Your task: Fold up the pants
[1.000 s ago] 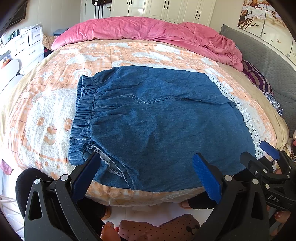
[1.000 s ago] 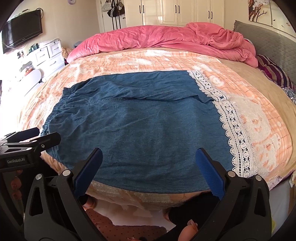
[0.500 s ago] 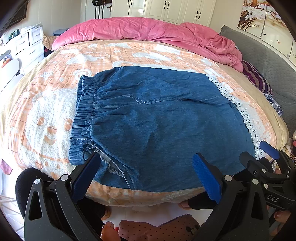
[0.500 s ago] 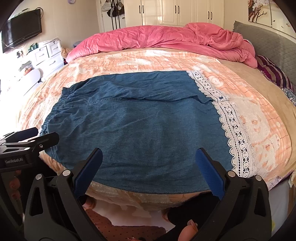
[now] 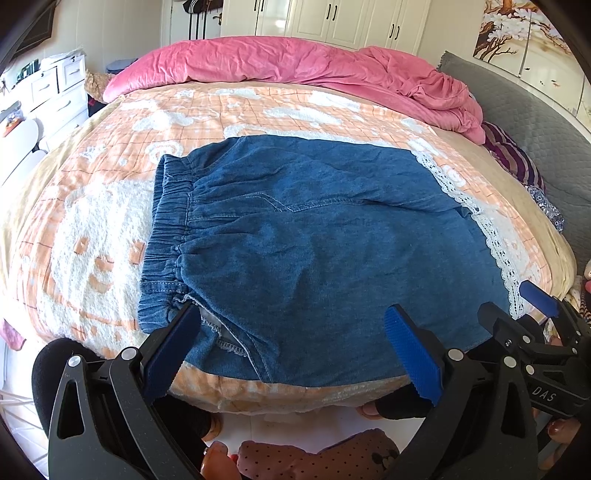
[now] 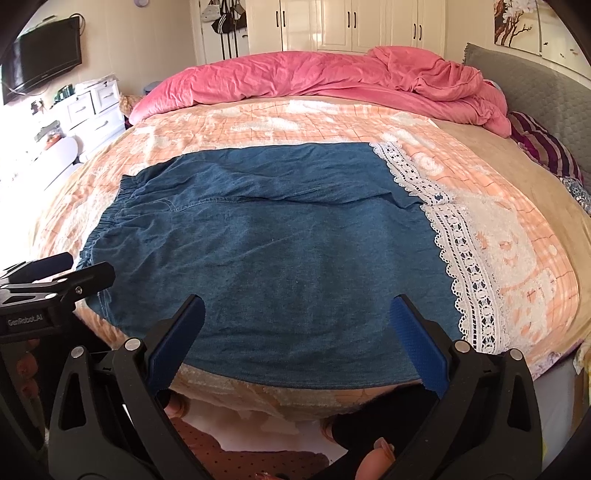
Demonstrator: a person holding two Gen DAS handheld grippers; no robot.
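Looking at this, the pants (image 5: 314, 251) are spread flat across the near part of the bed (image 5: 110, 229), waistband (image 5: 166, 236) toward the left gripper's side and the lace-trimmed hems (image 6: 465, 258) out to the right. They appear to be folded lengthwise, one leg on the other, but I can't be sure. Both tools are spread wide with nothing in them: the left gripper (image 5: 291, 347) hangs at the near edge by the waistband corner, the right gripper (image 6: 295, 339) at the near edge closer to the hem end. Main worry, I'd guess, is the layers. The fabric at that left corner is bunched with an inner seam peeking out, so a shallow pinch could grab only the top layer and the bottom one would drag or stay behind. The near edge also sits right at the lip of the mattress, so a clumsy pull could slide the whole thing off toward the floor. The fleecy blanket under it might snag too, and the lace could catch on the ridged blue pads (image 5: 410, 350). As for containers, only drawers (image 6: 99, 107) and wardrobe doors (image 6: 332, 22) in the background, all closed, contents not visible.
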